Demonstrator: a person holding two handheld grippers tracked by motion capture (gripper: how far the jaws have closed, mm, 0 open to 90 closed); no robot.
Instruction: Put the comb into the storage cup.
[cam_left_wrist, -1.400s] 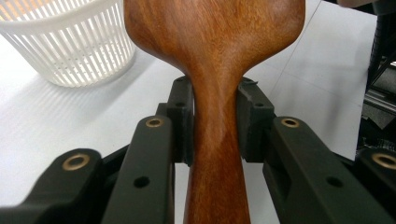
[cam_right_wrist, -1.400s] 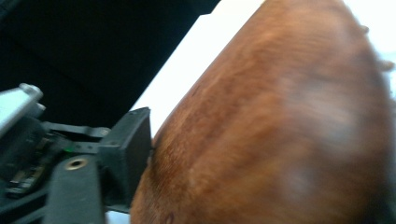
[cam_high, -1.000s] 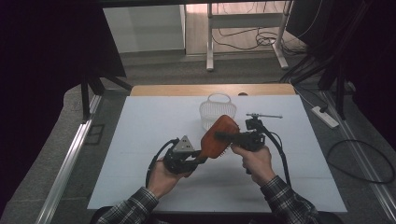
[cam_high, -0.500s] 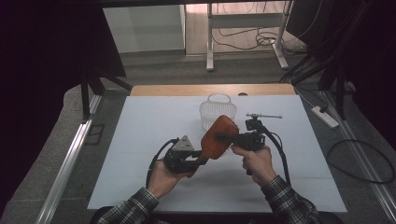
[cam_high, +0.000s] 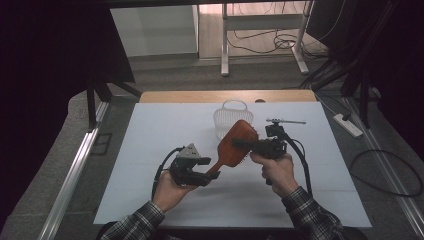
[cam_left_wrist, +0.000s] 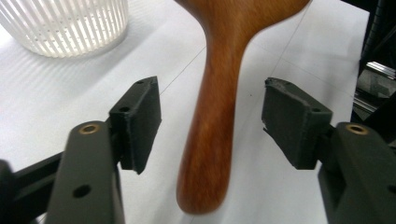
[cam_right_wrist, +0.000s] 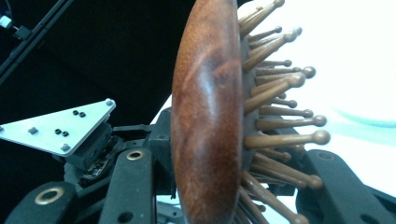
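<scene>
A wooden hairbrush (cam_high: 234, 147) hangs in the air above the white table (cam_high: 150, 150), just in front of the white slatted basket (cam_high: 231, 117) that stands toward the far edge. The brush's long axis runs on a slant: the paddle head is the high end, nearest the basket and slightly to its right, and the handle slopes down and away from the basket toward the person's left hand. In the high view the smooth reddish-brown back of the head faces up toward the camera.

The right gripper (cam_high: 250, 145) clamps the head of the brush. In the right gripper view its black jaws rise on either side of the head, one against the polished wooden back and the other in among the ball-tipped wooden bristles (cam_right_wrist: 280, 112), which point away to that view's right.

The left gripper (cam_high: 207, 175) sits at the handle end, farther from the basket. Its jaws have just been opening; in the left gripper view the two dark pads (cam_left_wrist: 140, 121) stand apart with the handle between them, clear daylight on both sides and neither pad touching the wood. The rounded handle tip points toward that camera, and the basket shows beyond it at that view's upper left.
</scene>
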